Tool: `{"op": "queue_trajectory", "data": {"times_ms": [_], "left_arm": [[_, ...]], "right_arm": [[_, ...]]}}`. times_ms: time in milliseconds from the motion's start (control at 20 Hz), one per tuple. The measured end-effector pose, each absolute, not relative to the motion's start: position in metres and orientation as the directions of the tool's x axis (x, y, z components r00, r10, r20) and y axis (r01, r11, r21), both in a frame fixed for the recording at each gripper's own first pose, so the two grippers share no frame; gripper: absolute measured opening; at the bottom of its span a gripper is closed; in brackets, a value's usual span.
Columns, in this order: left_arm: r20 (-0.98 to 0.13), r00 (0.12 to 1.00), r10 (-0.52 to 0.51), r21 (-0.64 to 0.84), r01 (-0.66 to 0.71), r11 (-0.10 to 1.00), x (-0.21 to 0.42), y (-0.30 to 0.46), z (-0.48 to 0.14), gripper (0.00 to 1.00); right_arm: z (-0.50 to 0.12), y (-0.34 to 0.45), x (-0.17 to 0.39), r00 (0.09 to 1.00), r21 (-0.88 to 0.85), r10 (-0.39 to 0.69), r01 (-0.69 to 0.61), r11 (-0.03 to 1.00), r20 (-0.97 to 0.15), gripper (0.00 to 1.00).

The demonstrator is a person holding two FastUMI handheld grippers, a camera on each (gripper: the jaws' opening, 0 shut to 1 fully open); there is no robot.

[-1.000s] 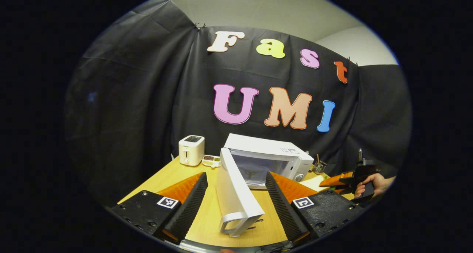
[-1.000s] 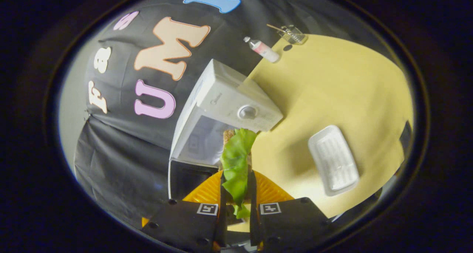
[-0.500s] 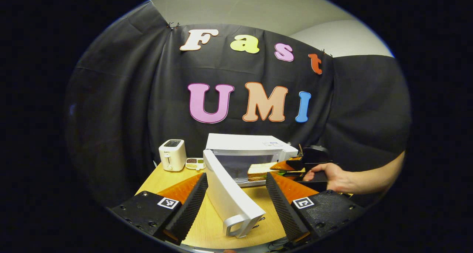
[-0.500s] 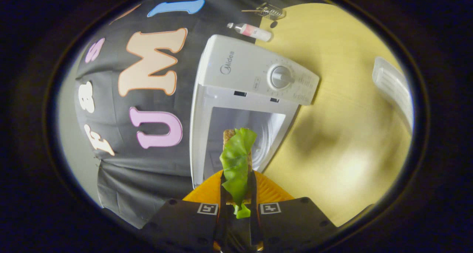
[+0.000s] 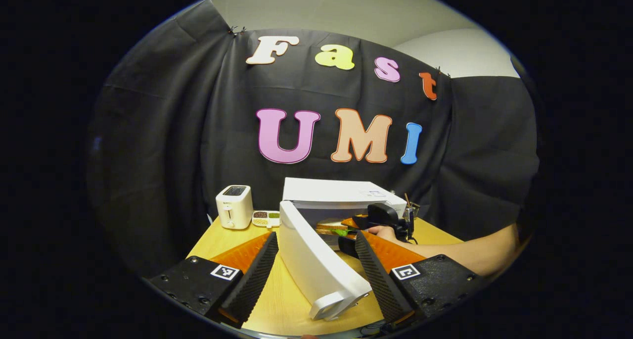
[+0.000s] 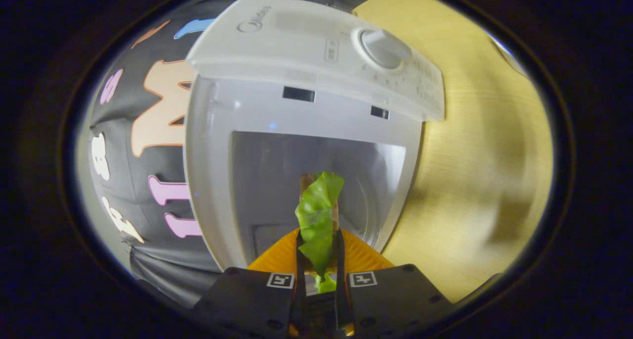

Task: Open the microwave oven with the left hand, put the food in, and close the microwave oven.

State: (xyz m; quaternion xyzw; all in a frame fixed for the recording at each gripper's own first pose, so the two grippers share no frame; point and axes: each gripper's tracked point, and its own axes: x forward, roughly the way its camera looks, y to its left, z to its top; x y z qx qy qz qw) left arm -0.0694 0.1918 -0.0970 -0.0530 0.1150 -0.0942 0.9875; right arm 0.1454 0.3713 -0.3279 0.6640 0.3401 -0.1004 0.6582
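Observation:
The white microwave (image 5: 346, 193) stands at the back of the table with its door (image 5: 316, 265) swung wide open toward me. My left gripper (image 5: 315, 237) is open, its fingers far apart on either side of the door edge and handle (image 5: 341, 299), not pressing on it. In the left gripper view my right gripper (image 5: 383, 216), held by a hand, reaches to the oven's mouth with the sandwich (image 5: 330, 226). In the right gripper view, rolled sideways, my right gripper (image 6: 319, 235) is shut on the sandwich with its green lettuce (image 6: 316, 210), just before the open cavity (image 6: 277, 180).
A white toaster (image 5: 234, 206) and a small divided dish (image 5: 266, 218) sit left of the microwave on the wooden table (image 5: 222, 240). A cup with sticks (image 5: 409, 211) stands behind the oven's right side. The control dial (image 6: 383, 47) is beside the cavity. A forearm (image 5: 470, 255) crosses the right.
My right gripper has carried the sandwich from the table's right side up to the microwave's mouth; the cavity looms much larger. The left gripper has stayed open by the open door.

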Motion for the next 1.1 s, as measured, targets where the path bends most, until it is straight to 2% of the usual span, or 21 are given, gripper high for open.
{"op": "queue_trajectory", "data": {"times_ms": [150, 350, 400, 450, 500, 550, 600, 650, 700, 750, 800, 850, 950, 1000, 1050, 1100], "left_arm": [[-0.216, 0.961, -0.173, -0.135, 0.146, 0.980, -0.069, 0.200, -0.096, 0.96], [-0.224, 0.962, -0.159, -0.151, 0.127, 0.980, -0.068, 0.201, -0.100, 0.96], [-0.225, 0.962, -0.154, -0.157, 0.120, 0.980, -0.066, 0.202, -0.100, 0.96], [-0.223, 0.963, -0.149, -0.162, 0.114, 0.980, -0.064, 0.202, -0.100, 0.96], [-0.221, 0.965, -0.144, -0.168, 0.108, 0.980, -0.064, 0.201, -0.099, 0.96], [-0.212, 0.967, -0.142, -0.175, 0.106, 0.979, -0.063, 0.201, -0.096, 0.96], [-0.204, 0.969, -0.140, -0.179, 0.103, 0.978, -0.062, 0.199, -0.095, 0.94], [-0.206, 0.969, -0.135, -0.179, 0.098, 0.979, -0.062, 0.199, -0.097, 0.96], [-0.205, 0.970, -0.127, -0.181, 0.090, 0.979, -0.062, 0.200, -0.098, 0.96], [-0.203, 0.971, -0.123, -0.193, 0.084, 0.978, -0.061, 0.199, -0.098, 0.96], [-0.206, 0.971, -0.123, -0.209, 0.080, 0.975, -0.061, 0.197, -0.100, 0.96], [-0.209, 0.970, -0.124, -0.225, 0.076, 0.971, -0.060, 0.195, -0.101, 0.96], [-0.206, 0.971, -0.119, -0.242, 0.067, 0.968, -0.061, 0.193, -0.100, 0.94], [-0.201, 0.973, -0.116, -0.242, 0.065, 0.968, -0.061, 0.193, -0.098, 0.96], [-0.197, 0.974, -0.115, -0.239, 0.066, 0.969, -0.061, 0.193, -0.096, 0.96], [-0.195, 0.974, -0.115, -0.233, 0.068, 0.970, -0.059, 0.191, -0.095, 0.96]], "right_arm": [[-0.347, 0.375, 0.160, 0.744, 0.793, 0.295, 0.601, 0.097, -0.599, 0.26], [-0.365, 0.379, 0.170, 0.727, 0.771, 0.261, 0.617, 0.160, -0.636, 0.25], [-0.367, 0.378, 0.170, 0.727, 0.769, 0.251, 0.612, 0.184, -0.639, 0.17], [-0.371, 0.378, 0.169, 0.723, 0.763, 0.245, 0.614, 0.200, -0.646, 0.17], [-0.376, 0.375, 0.167, 0.709, 0.746, 0.232, 0.634, 0.204, -0.666, 0.35], [-0.386, 0.372, 0.160, 0.672, 0.706, 0.215, 0.672, 0.223, -0.708, 0.30], [-0.384, 0.370, 0.159, 0.672, 0.708, 0.223, 0.673, 0.216, -0.706, 0.45], [-0.378, 0.366, 0.158, 0.678, 0.718, 0.236, 0.664, 0.208, -0.696, 0.50], [-0.377, 0.363, 0.162, 0.673, 0.712, 0.232, 0.668, 0.217, -0.702, 0.74], [-0.375, 0.360, 0.159, 0.660, 0.697, 0.223, 0.675, 0.243, -0.717, 0.87], [-0.377, 0.354, 0.156, 0.646, 0.679, 0.212, 0.680, 0.275, -0.733, 0.90], [-0.382, 0.345, 0.152, 0.631, 0.661, 0.203, 0.683, 0.313, -0.748, 0.85], [-0.381, 0.342, 0.146, 0.624, 0.657, 0.220, 0.666, 0.354, -0.750, 0.87], [-0.381, 0.340, 0.146, 0.622, 0.662, 0.237, 0.658, 0.359, -0.747, 0.87], [-0.379, 0.340, 0.145, 0.618, 0.665, 0.253, 0.652, 0.364, -0.744, 0.98], [-0.379, 0.340, 0.140, 0.615, 0.669, 0.270, 0.642, 0.374, -0.741, 0.88]]}}
